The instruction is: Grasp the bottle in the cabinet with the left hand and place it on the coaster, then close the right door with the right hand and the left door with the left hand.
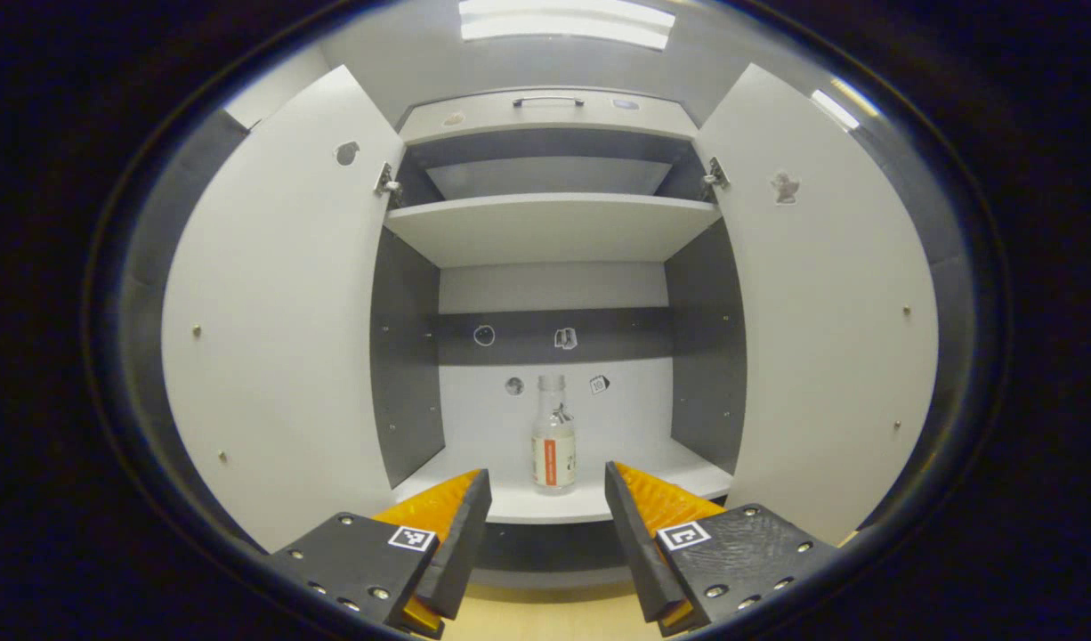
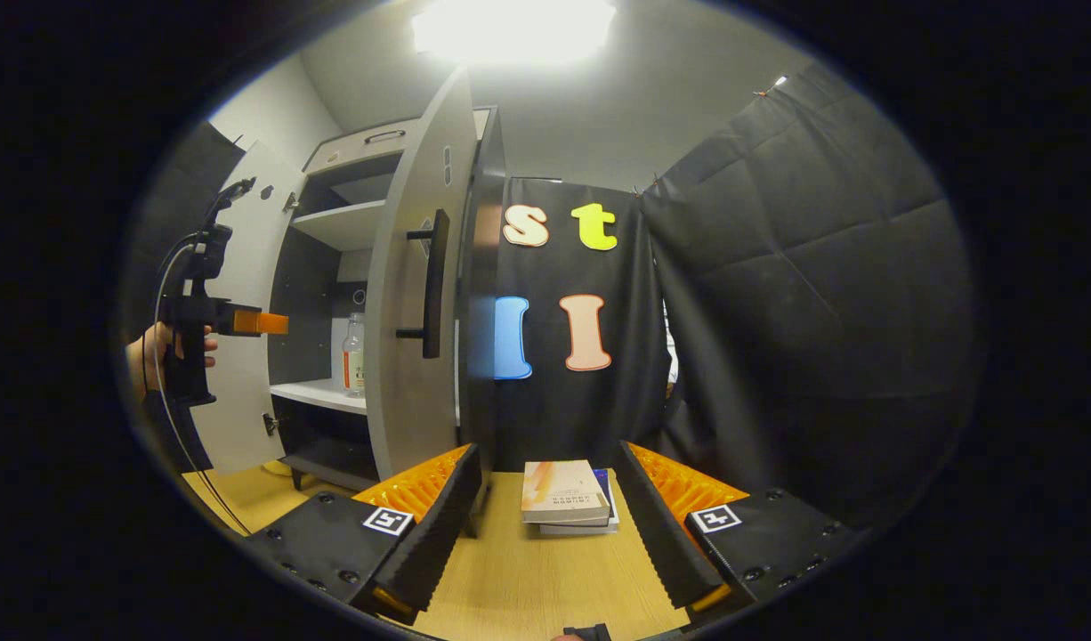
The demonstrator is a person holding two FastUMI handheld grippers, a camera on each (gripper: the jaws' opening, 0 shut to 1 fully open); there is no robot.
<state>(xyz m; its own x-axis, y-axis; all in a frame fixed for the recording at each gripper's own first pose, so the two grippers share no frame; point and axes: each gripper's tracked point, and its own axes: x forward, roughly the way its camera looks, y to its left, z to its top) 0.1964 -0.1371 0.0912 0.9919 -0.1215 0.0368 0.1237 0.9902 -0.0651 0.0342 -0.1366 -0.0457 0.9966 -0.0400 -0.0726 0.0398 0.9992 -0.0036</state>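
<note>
Spread wide, left gripper (image 1: 545,525) is facing the bottle (image 1: 553,438); I am judging it light, slick plastic, aiming mid-body; right gripper (image 2: 550,521) is idling agape.

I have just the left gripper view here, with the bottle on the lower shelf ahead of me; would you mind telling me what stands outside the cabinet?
Observer: In the right gripper view, a small stack of books lies on the wooden table, ahead of the right gripper.
Operator: Thanks. Is that gripper holding anything?
Observer: No, it is open, with bare table between its fingers.
Operator: And what does the right door look like from outside?
Observer: The right door stands open and carries a dark vertical bar handle on its outer face. The left gripper is level with the bottle, short of the shelf.
</note>
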